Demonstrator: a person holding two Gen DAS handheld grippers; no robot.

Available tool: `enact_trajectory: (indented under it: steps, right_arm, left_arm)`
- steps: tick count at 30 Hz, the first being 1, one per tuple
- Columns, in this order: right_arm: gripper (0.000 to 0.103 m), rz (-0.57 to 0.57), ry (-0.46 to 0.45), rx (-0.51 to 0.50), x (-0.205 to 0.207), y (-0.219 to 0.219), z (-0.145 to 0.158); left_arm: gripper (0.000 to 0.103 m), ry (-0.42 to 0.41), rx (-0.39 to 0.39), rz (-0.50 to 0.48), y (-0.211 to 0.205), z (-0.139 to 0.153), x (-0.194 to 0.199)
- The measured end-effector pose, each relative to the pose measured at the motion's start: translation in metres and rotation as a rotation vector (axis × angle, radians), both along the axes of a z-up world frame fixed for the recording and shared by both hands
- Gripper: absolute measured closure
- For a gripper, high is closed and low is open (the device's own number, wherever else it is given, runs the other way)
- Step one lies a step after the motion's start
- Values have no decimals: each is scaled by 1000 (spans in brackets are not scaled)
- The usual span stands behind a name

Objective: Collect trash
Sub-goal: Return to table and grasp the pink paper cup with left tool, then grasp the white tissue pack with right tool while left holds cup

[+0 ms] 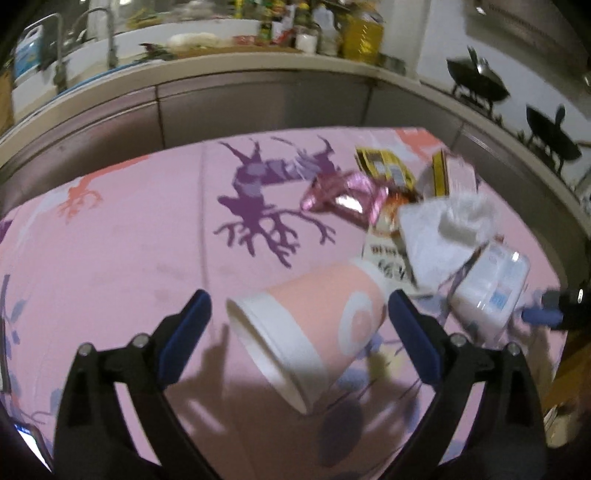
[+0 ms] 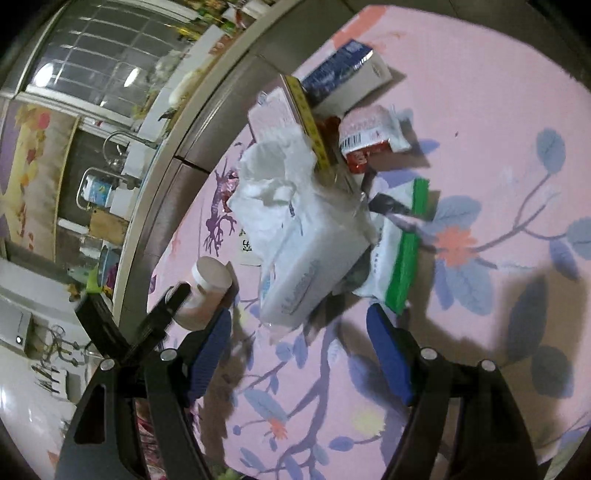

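Note:
A pink paper cup (image 1: 310,328) with a white rim lies on its side on the pink flowered cloth (image 1: 129,240). My left gripper (image 1: 297,314) is open, its blue pads on either side of the cup, apart from it. The cup also shows in the right wrist view (image 2: 207,291). A trash pile lies to the right: a white tissue pack (image 2: 306,266), crumpled tissue (image 1: 465,218), a pink foil wrapper (image 1: 343,195), a yellow packet (image 1: 384,166) and a green-edged packet (image 2: 399,258). My right gripper (image 2: 299,354) is open just short of the tissue pack.
A grey cabinet front (image 1: 258,99) and counter with sink taps (image 1: 107,37) and bottles (image 1: 354,33) run behind the cloth. A blue-white box (image 2: 347,74) and a red-white packet (image 2: 365,133) lie at the pile's far side. Woks (image 1: 476,81) sit on a stove at right.

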State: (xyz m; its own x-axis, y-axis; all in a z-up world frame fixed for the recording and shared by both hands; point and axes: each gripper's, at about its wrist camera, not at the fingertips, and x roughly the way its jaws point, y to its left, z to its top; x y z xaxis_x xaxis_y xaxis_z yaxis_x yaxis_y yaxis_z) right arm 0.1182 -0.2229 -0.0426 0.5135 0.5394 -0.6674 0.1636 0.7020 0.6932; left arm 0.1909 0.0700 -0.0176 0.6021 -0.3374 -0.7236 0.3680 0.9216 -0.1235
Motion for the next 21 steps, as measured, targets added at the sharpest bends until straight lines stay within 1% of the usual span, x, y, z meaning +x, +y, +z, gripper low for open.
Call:
enact_trajectory:
  steps: [4, 9, 11, 13, 14, 15, 16, 17, 18, 19, 21]
  right_arm:
    - [30, -4, 10, 11, 10, 6, -3]
    - [30, 3, 39, 21, 21, 16, -13]
    - [30, 3, 50, 31, 23, 18, -18]
    - [30, 0, 51, 36, 25, 20, -22]
    - [30, -3, 51, 39, 24, 19, -24]
    - [31, -4, 48, 45, 25, 19, -25]
    - [41, -5, 40, 48, 25, 18, -25]
    - [48, 0, 35, 50, 25, 18, -26]
    - [62, 12, 34, 56, 26, 19, -27]
    - [68, 19, 35, 67, 26, 20, -28]
    - [73, 31, 30, 85, 22, 20, -28]
  left_arm:
    - [10, 6, -4, -19, -3, -7, 1]
    - [11, 4, -27, -10, 0, -10, 4]
    - [14, -6, -28, -10, -1, -10, 1]
    - [22, -20, -33, -14, -1, -8, -4]
    - [25, -25, -38, -17, -2, -6, -7]
    - [30, -29, -41, -17, -2, -6, -9]
    - [35, -31, -48, -16, -2, -4, -12]
    - [37, -32, -53, -13, -2, -3, -14]
    - [41, -29, -62, -10, -2, -2, -16]
    - [44, -25, -69, -6, -3, -1, -18]
    - [53, -13, -91, -4, -3, 2, -22]
